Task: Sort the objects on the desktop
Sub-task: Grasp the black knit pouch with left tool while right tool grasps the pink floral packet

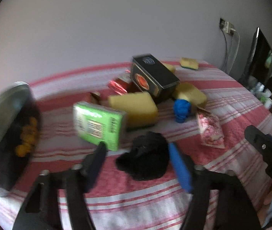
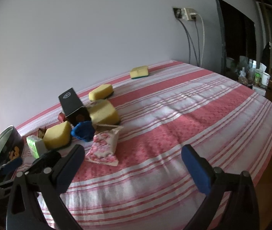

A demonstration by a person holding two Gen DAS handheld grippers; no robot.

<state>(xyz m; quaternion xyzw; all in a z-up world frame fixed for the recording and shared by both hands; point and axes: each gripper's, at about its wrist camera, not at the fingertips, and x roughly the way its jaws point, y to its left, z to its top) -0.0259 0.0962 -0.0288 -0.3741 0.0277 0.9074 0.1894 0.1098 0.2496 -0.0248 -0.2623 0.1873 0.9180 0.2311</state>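
Note:
A black fuzzy cloth lump (image 1: 145, 153) lies on the red-and-white striped tablecloth (image 1: 136, 197) between the fingers of my left gripper (image 1: 137, 147). The blue right pad (image 1: 178, 166) touches its edge, while a thin gap shows at the left finger (image 1: 95, 159). The picture is blurred. Behind it lie a green packet (image 1: 99, 124), yellow sponges (image 1: 136, 107), a black box (image 1: 155, 76), a blue object (image 1: 182, 109) and a pink packet (image 1: 210, 132). My right gripper (image 2: 133, 151) hovers open over bare cloth, just right of the pink packet (image 2: 103, 149).
A round metal tin (image 1: 3, 115) with orange pieces stands at the left edge. Two more sponges (image 2: 139, 71) lie further back near the wall. Red wrappers (image 1: 118, 86) sit beside the box. A shelf with bottles (image 2: 251, 72) stands past the table's right edge.

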